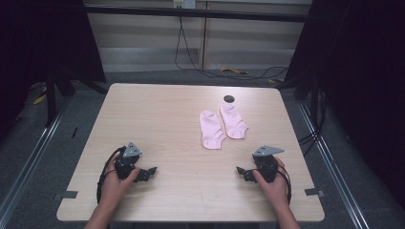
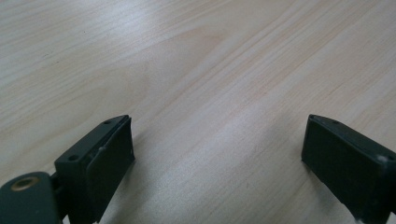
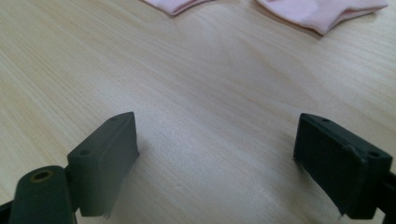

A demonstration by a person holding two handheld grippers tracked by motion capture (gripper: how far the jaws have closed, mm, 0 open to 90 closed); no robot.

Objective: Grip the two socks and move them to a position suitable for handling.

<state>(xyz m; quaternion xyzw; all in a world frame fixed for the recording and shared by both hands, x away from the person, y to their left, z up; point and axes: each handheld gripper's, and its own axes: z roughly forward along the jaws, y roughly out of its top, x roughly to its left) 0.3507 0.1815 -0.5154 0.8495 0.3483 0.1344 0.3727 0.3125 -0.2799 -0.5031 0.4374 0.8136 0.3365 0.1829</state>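
Start of work, by the look of it. Two pink socks (image 1: 222, 126) lie side by side right of the table (image 1: 157, 114) centre, untouched. Left gripper (image 1: 152, 170) and right gripper (image 1: 240, 170) rest near the near edge, fingers spread, empty. Next: reach forward to the socks.

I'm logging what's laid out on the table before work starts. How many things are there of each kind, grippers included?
Pink socks: 2, one beside the other
Black round disc: 1
Hand-held grippers: 2, left and right, both open
Total: 5
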